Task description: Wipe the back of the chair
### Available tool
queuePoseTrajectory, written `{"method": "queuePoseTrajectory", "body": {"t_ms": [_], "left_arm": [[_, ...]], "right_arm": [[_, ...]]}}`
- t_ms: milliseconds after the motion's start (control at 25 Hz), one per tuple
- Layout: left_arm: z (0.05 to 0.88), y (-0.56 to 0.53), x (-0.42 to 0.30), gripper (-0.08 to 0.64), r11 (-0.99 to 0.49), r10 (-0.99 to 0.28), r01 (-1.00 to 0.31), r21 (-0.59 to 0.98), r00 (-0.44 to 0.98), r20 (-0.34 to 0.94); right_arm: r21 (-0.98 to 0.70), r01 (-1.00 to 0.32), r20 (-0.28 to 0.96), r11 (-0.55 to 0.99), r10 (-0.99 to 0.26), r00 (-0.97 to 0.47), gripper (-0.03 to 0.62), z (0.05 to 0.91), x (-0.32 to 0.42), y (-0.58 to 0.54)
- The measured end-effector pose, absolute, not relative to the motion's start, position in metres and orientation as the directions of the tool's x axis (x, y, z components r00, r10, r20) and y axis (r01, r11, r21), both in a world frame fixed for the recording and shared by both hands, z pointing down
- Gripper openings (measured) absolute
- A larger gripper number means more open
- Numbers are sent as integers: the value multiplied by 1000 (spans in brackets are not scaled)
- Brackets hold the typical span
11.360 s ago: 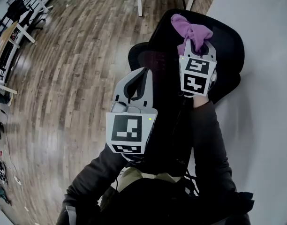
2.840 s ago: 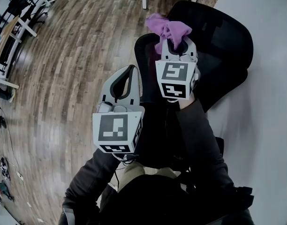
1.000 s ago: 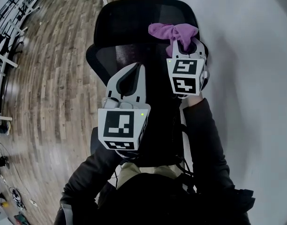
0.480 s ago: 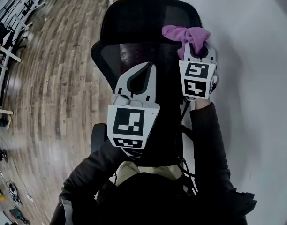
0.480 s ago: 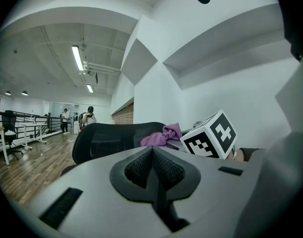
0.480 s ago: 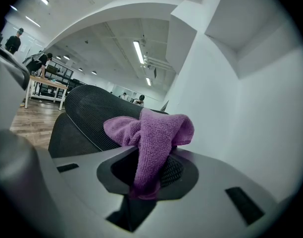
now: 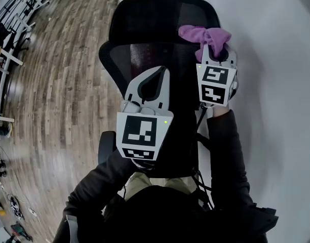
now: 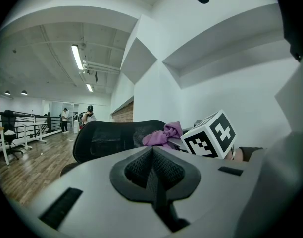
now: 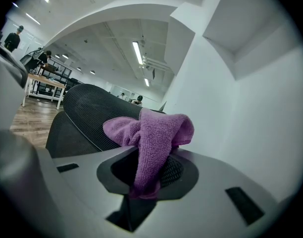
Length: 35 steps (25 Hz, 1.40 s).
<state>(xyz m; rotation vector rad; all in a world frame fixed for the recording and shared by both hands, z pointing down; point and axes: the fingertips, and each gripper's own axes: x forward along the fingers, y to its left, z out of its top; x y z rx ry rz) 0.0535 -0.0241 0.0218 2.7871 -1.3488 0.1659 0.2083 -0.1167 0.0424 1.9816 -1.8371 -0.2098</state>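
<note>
Right claw nudged rightward, gripping one cloth; one chair.

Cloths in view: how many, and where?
1. The purple cloth is clamped in the right gripper's jaws, near the top edge of the chair back. The left gripper is shut, holding none.

Left: grey two-jaw left gripper with its marker cube, jaws pressed together, nothing between them.
Right: grey right gripper held farther forward, jaws clamped on a crumpled purple cloth.
Arms: dark-sleeved arms both outstretched, the right reaching farther.
</note>
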Motion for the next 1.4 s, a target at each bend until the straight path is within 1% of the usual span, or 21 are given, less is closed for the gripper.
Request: {"method": "queuePoseTrajectory", "body": {"t_ms": [200, 480, 680, 920, 1240, 1400], "left_arm": [[26, -26, 48, 9, -617, -782, -787, -13, 611, 125], [39, -26, 45, 9, -618, -781, -786, -25, 609, 140], [33, -25, 45, 9, -613, -784, -790, -21, 603, 148], [46, -32, 39, 9, -604, -789, -797, -19, 595, 152], [39, -40, 21, 9, -574, -808, -819, -5, 566, 162], [40, -46, 0, 9, -548, -825, -836, 2, 541, 163]], "right_arm": [[404, -914, 170, -39, -979, 117, 80, 45, 206, -117], [376, -926, 227, -23, -967, 116, 81, 86, 206, -117], [365, -931, 223, -27, -968, 115, 80, 75, 209, -117], [360, -932, 217, -37, -969, 122, 80, 84, 207, -124], [358, -934, 221, -6, -971, 91, 80, 70, 184, -141], [353, -935, 220, 16, -973, 66, 80, 71, 161, -152]]}}
